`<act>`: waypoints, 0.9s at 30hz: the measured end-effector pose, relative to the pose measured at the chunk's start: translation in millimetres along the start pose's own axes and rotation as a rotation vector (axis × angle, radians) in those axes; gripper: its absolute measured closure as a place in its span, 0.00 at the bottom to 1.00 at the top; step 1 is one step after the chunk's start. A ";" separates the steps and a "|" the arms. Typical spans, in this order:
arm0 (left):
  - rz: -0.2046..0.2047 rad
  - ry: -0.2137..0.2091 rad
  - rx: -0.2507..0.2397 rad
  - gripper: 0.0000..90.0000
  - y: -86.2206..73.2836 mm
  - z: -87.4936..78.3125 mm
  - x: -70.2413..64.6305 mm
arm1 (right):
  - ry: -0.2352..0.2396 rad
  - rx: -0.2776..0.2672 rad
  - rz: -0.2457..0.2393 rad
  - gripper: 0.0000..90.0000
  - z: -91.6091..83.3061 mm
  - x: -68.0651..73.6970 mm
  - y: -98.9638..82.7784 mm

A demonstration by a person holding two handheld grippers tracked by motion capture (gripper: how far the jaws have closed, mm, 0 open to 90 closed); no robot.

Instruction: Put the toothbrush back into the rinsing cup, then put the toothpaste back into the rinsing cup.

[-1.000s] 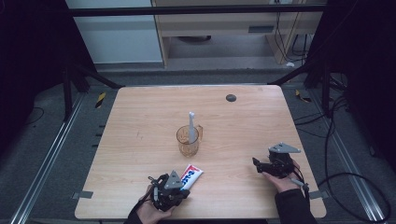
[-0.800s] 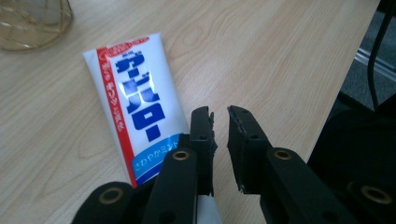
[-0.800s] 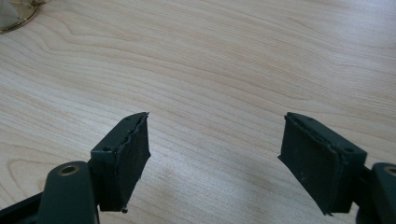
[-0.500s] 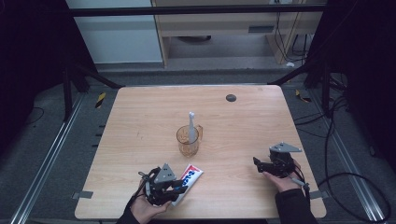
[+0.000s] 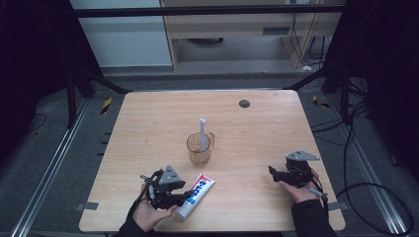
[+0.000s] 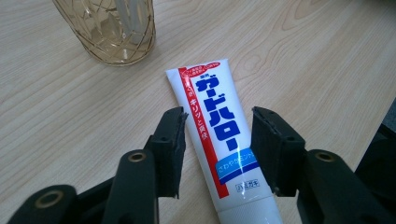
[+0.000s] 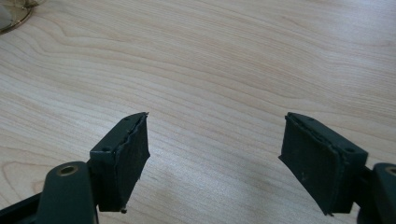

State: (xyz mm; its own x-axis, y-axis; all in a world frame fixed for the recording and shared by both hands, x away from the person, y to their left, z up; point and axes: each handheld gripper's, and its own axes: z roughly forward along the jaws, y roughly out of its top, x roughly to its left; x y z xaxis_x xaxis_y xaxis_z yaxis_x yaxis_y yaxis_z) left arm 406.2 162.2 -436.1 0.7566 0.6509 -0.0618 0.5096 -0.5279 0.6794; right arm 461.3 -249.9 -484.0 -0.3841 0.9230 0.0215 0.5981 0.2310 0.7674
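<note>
Left gripper [image 6: 217, 140] has just been opening, jaws now apart around the toothpaste tube [image 6: 219, 140], which lies flat on the table [image 5: 148, 123] near the glass cup [image 5: 199, 149]. Right gripper [image 7: 215, 158] gapes empty.

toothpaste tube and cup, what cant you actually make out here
- Toothpaste tube: its cap end is cut off by the bottom edge of the left gripper view; in the high view the left gripper covers it.
- Cup: its rim and what stands in it are cut off by the top edge of the left gripper view.
- White item in the cup: too small in the high view to identify.
</note>
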 end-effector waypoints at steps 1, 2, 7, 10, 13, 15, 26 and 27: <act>0.001 0.001 0.003 0.58 0.5 0.0 -0.1 | -0.004 -0.001 -0.004 0.26 0.1 -0.2 0.0; 0.001 0.001 0.009 0.56 1.2 0.2 0.0 | -0.005 -0.002 -0.006 0.26 0.1 -0.3 0.0; -0.004 0.000 0.059 0.47 2.6 5.4 0.6 | -0.005 -0.002 -0.007 0.26 0.6 -1.1 0.1; 0.005 0.002 0.081 0.44 3.5 10.4 -0.8 | -0.006 0.001 -0.008 0.26 0.6 -1.1 0.1; 0.012 0.005 0.097 0.42 6.3 16.5 -3.1 | -0.004 -0.001 -0.005 0.26 0.0 -0.8 0.3; 0.011 0.006 0.108 0.40 8.0 19.8 -3.5 | -0.006 -0.001 -0.006 0.26 0.4 -0.8 0.4; -0.003 0.028 0.158 0.38 12.9 37.5 -2.0 | 0.000 0.006 -0.008 0.26 2.0 -0.2 0.3; -0.006 0.028 0.161 0.38 13.0 38.2 -1.4 | -0.001 0.009 -0.010 0.26 2.8 -0.1 0.2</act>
State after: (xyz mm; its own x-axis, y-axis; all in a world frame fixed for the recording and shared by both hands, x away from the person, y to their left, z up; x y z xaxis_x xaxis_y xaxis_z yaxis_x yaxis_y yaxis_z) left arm 427.4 133.6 -455.1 0.7430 0.6679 -0.0435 0.5748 -0.6034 0.5527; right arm 463.4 -249.1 -485.6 -0.3893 0.9210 0.0132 0.6003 0.2428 0.7620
